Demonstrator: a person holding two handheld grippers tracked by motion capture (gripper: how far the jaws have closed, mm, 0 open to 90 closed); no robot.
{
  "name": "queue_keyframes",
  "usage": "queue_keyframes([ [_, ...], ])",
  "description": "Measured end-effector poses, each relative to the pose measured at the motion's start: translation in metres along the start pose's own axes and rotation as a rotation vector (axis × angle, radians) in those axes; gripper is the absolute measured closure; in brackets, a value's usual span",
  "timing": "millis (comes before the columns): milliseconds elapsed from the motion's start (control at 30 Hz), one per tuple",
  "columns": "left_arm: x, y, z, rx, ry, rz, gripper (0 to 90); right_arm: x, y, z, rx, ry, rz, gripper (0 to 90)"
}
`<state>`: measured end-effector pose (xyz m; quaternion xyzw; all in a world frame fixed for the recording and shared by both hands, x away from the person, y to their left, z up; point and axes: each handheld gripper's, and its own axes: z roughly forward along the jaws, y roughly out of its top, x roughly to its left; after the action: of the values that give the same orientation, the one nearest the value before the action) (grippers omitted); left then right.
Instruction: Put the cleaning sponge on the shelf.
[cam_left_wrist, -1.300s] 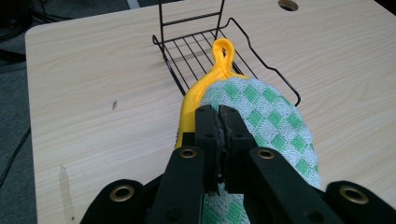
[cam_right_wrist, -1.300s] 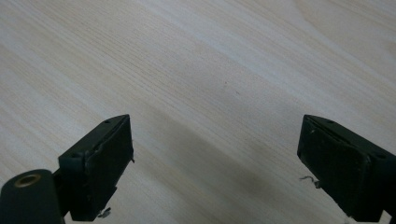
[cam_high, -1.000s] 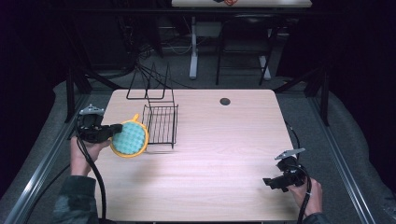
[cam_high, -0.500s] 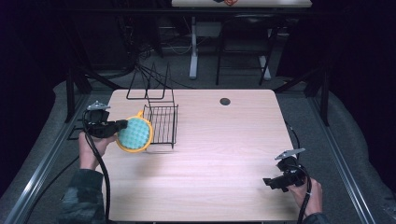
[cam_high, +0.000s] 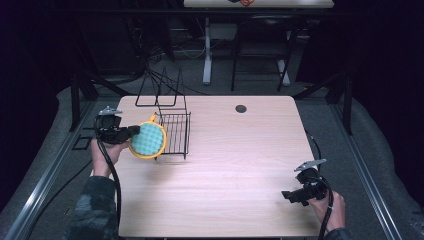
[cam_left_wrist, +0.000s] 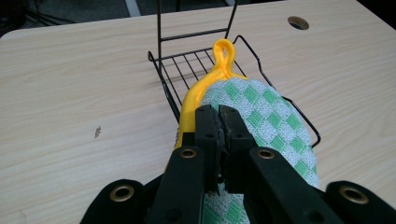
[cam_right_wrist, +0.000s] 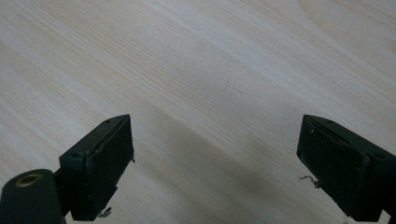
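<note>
A round pot holder (cam_high: 148, 140) with a green-and-white check face and a yellow rim hangs at the left side of a black wire rack (cam_high: 174, 131). My left gripper (cam_high: 131, 132) is shut on its edge. In the left gripper view the pot holder (cam_left_wrist: 261, 112) stands on edge, its yellow loop (cam_left_wrist: 223, 50) pointing into the wire rack (cam_left_wrist: 196, 63), and my left gripper (cam_left_wrist: 217, 116) pinches the cloth just inside the rim. My right gripper (cam_high: 286, 196) rests low near the table's front right corner. In the right gripper view my right gripper (cam_right_wrist: 217, 158) stands open over bare wood.
The light wooden table (cam_high: 240, 160) has a round cable hole (cam_high: 241, 108) at the back. The rack's tall wire frame (cam_high: 161, 90) rises at its far side. Dark floor, metal rails and another desk's legs lie around the table.
My left gripper has carried the pot holder up and to the right, closer against the rack's left side. The right gripper has not moved.
</note>
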<state>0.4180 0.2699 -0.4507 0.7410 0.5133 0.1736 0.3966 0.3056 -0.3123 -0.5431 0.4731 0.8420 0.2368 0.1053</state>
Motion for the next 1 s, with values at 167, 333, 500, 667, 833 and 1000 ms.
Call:
queue_keyframes([
  [167, 0.002, 0.0, 0.009, -0.011, -0.004, -0.026, 87.6, 0.0, 0.0, 0.0, 0.01, 0.0, -0.002, 10.4],
  [333, 0.003, 0.001, 0.017, -0.019, 0.004, -0.037, 87.6, 0.0, 0.0, 0.0, 0.009, -0.001, 0.0, 10.4],
  [500, 0.002, 0.001, 0.025, -0.024, 0.01, -0.046, 87.6, -0.001, 0.0, 0.0, 0.017, 0.0, -0.004, 10.5],
  [667, 0.0, 0.002, 0.031, -0.028, 0.012, -0.045, 87.6, -0.001, -0.001, 0.001, 0.008, 0.001, -0.001, 10.5],
  [833, 0.0, 0.003, 0.037, -0.03, 0.015, -0.052, 87.6, -0.001, -0.002, 0.0, 0.005, 0.003, 0.005, 10.5],
  [1000, 0.0, 0.002, 0.047, -0.024, 0.012, -0.066, 87.6, -0.001, -0.003, -0.001, 0.016, 0.0, 0.007, 10.6],
])
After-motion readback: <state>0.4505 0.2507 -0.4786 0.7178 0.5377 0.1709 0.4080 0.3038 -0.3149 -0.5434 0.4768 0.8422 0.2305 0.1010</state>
